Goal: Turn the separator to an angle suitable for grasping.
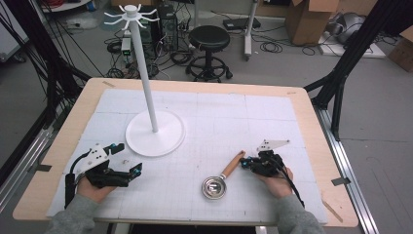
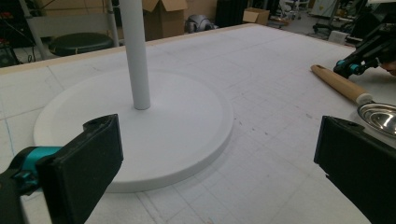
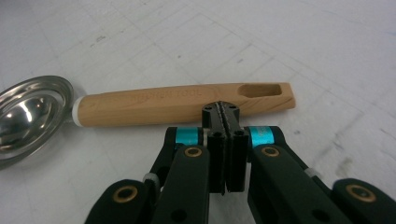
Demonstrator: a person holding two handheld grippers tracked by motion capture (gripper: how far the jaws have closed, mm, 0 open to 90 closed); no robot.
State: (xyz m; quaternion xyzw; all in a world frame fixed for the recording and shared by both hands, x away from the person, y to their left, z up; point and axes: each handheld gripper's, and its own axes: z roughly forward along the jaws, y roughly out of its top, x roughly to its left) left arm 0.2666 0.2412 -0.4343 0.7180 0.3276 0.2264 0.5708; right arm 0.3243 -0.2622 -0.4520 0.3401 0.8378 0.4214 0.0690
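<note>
A small steel scoop lies on the white mat, its bowl [image 1: 216, 187] toward the person and its wooden handle [image 1: 232, 165] pointing away to the right. In the right gripper view the handle [image 3: 182, 102] lies crosswise, with a slot near its right end and the bowl [image 3: 28, 116] at the left. My right gripper [image 1: 245, 163] [image 3: 220, 112] is shut with nothing between its jaws, and its tips are right at the handle's near side. My left gripper [image 1: 127, 158] [image 2: 219, 172] rests open near the stand's round base [image 2: 140, 126], holding nothing.
The white hook stand's pole [image 1: 146, 73] rises from its base [image 1: 155, 134] at the mat's left centre, with hooks at the top. The wooden table edge [image 1: 311, 126] borders the mat. A black stool [image 1: 209, 41], cables and cardboard boxes stand on the floor beyond.
</note>
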